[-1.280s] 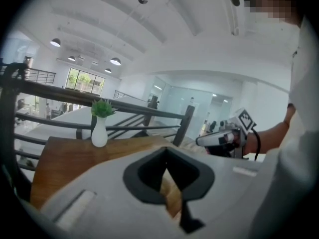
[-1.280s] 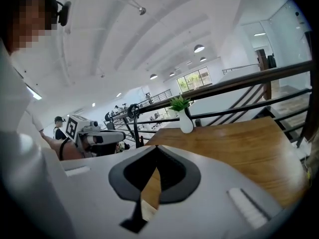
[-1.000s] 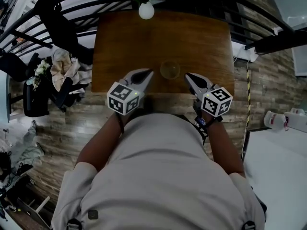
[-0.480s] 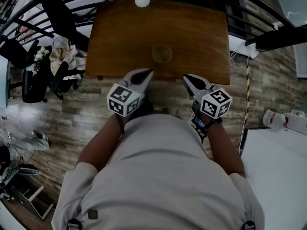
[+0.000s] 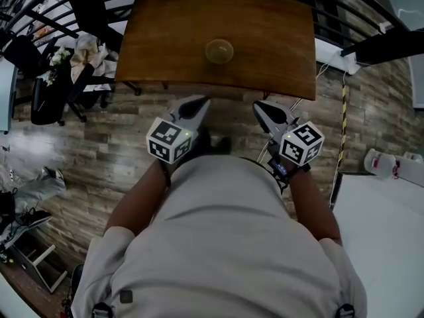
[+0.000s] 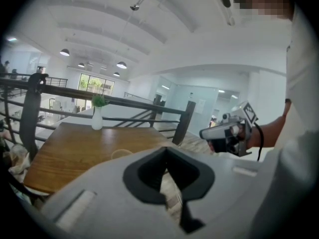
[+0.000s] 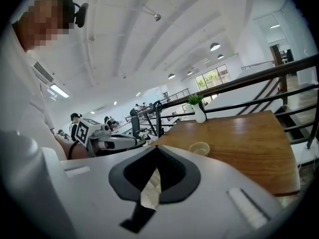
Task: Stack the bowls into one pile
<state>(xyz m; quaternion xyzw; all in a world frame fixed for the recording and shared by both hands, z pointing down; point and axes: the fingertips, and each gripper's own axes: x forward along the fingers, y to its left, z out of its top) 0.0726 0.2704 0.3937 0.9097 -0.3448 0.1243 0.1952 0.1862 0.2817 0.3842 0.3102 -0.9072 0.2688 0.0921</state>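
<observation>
We're keeping nothing in hand: the left gripper (image 5: 201, 101) and right gripper (image 5: 259, 105) are both sitting with jaws pressed together, empty, parked by our torso short of the table (image 5: 278, 65). The bowls (image 5: 219, 50) are sitting mid-table, well apart from both grippers, looking like one pile, so there's probably nothing left to carry.

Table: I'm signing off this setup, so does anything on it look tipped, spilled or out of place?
Nothing stands out. The bowls sit upright near the middle of the table, the vase stands upright at its far edge, and no spill shows.
</observation>
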